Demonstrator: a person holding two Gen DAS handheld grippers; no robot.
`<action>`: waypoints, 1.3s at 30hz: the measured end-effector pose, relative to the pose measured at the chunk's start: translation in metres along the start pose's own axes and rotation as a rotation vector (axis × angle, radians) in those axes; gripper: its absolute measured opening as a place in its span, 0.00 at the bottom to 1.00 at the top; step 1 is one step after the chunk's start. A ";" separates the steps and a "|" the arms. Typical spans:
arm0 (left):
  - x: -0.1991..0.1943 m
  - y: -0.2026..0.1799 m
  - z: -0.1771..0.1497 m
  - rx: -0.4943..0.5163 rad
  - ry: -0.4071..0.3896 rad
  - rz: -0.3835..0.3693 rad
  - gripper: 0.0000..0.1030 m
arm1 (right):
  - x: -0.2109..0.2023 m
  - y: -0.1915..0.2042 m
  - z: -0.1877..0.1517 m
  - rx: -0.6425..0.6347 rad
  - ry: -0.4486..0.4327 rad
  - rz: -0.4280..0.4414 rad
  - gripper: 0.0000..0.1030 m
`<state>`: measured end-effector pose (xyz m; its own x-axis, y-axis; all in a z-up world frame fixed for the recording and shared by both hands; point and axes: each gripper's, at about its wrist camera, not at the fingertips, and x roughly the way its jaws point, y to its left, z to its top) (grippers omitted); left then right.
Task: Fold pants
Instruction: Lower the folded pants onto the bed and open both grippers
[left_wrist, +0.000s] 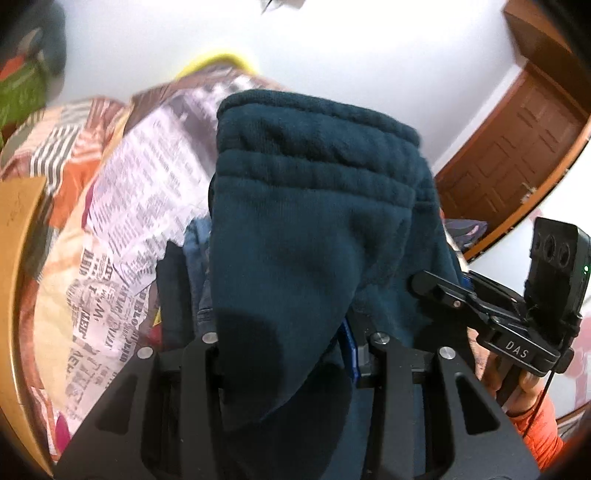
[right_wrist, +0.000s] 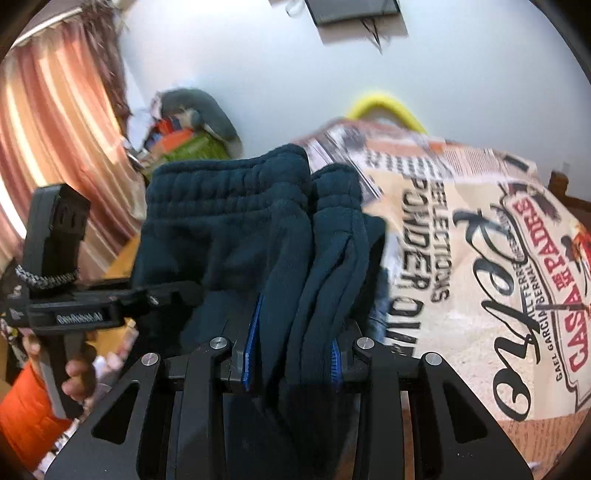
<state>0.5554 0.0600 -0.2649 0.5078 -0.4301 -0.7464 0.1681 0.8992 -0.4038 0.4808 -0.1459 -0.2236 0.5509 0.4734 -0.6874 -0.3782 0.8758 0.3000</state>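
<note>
Dark teal fleece pants (right_wrist: 236, 229) with a ribbed waistband. Black metal right gripper (right_wrist: 291, 363) with bright blue finger pads (right_wrist: 252, 347). Cream bedspread (right_wrist: 461, 280) printed with black newspaper lettering and red words. Orange-and-pink striped curtain (right_wrist: 51, 122). White wall (left_wrist: 351, 51), brown panelled wooden door (left_wrist: 517, 147).

The pants (left_wrist: 314, 229) cover the left gripper (left_wrist: 284, 343) fingertips; fabric continues past the 6 o'clock frame edge. In the right wrist view, the right gripper (right_wrist: 291, 354) pads (right_wrist: 251, 343) show only blue edges. Bedspread (left_wrist: 122, 206) print at 9 o'clock is blurred.
</note>
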 end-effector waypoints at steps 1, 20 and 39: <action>0.007 0.007 0.006 -0.012 0.013 0.011 0.39 | 0.006 -0.005 -0.002 0.006 0.019 -0.011 0.27; -0.114 -0.019 -0.010 0.060 -0.179 0.178 0.47 | -0.092 0.018 -0.018 -0.070 -0.070 -0.093 0.33; -0.384 -0.184 -0.169 0.239 -0.657 0.194 0.47 | -0.328 0.168 -0.078 -0.197 -0.510 0.000 0.34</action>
<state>0.1866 0.0465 0.0069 0.9375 -0.1919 -0.2904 0.1653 0.9797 -0.1137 0.1780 -0.1614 0.0006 0.8233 0.5021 -0.2646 -0.4834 0.8647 0.1368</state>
